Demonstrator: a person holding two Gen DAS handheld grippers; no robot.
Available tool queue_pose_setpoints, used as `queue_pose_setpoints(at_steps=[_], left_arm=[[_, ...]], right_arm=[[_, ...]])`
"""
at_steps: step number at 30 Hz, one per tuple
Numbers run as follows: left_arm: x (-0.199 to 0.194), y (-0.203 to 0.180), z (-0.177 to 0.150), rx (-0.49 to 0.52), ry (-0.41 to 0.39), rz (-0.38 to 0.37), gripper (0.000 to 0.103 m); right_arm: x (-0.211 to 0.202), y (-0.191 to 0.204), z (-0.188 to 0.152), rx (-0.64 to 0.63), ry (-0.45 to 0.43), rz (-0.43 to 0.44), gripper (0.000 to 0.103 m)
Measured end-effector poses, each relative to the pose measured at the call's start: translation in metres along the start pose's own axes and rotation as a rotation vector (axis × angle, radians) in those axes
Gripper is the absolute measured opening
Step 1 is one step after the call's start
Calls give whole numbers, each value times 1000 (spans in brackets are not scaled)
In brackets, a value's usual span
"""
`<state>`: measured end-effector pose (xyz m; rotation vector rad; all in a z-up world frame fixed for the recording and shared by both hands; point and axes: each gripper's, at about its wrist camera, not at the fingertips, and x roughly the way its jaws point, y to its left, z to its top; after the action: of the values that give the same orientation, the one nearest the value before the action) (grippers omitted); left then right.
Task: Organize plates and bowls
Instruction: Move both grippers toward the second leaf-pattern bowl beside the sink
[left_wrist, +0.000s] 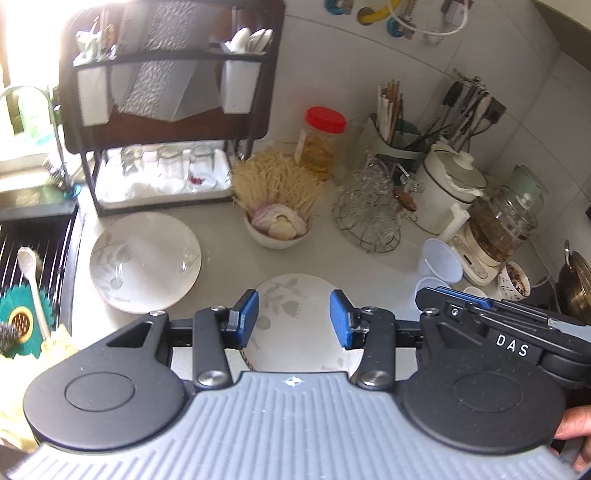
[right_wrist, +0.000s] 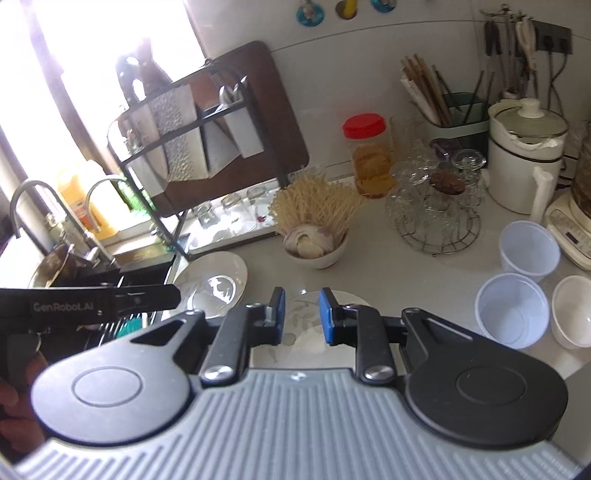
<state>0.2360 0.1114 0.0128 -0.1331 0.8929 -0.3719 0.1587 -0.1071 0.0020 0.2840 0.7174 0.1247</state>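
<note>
Two white leaf-patterned plates lie on the grey counter. The near plate (left_wrist: 295, 325) sits under my open left gripper (left_wrist: 294, 319), which hovers above it with nothing between the pads. The far plate (left_wrist: 146, 260) lies to the left by the sink. In the right wrist view my right gripper (right_wrist: 302, 315) is open and empty above the near plate (right_wrist: 306, 332); the far plate (right_wrist: 212, 282) lies left of it. A small white bowl (right_wrist: 574, 314) sits at the right. The right gripper's body shows in the left wrist view (left_wrist: 498, 317).
A bowl of garlic and noodles (left_wrist: 279, 221), a black dish rack with glasses (left_wrist: 162, 173), a wire basket of glasses (left_wrist: 369, 214), a red-lidded jar (left_wrist: 323, 140), plastic cups (right_wrist: 513, 310), a white pot (right_wrist: 524, 155) and the sink (left_wrist: 33, 280) surround the plates.
</note>
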Motion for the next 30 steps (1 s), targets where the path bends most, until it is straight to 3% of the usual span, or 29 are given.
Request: queue_pose_setpoints(at_steps=[9,30], left_arm=[[-2,9,-12,-76,-13,169,49],[19,23,-22,-199,-10,261,54]], right_arm=[[15,3,0,-95,53,94,24],[49,-5,8,-137,164,209,24]])
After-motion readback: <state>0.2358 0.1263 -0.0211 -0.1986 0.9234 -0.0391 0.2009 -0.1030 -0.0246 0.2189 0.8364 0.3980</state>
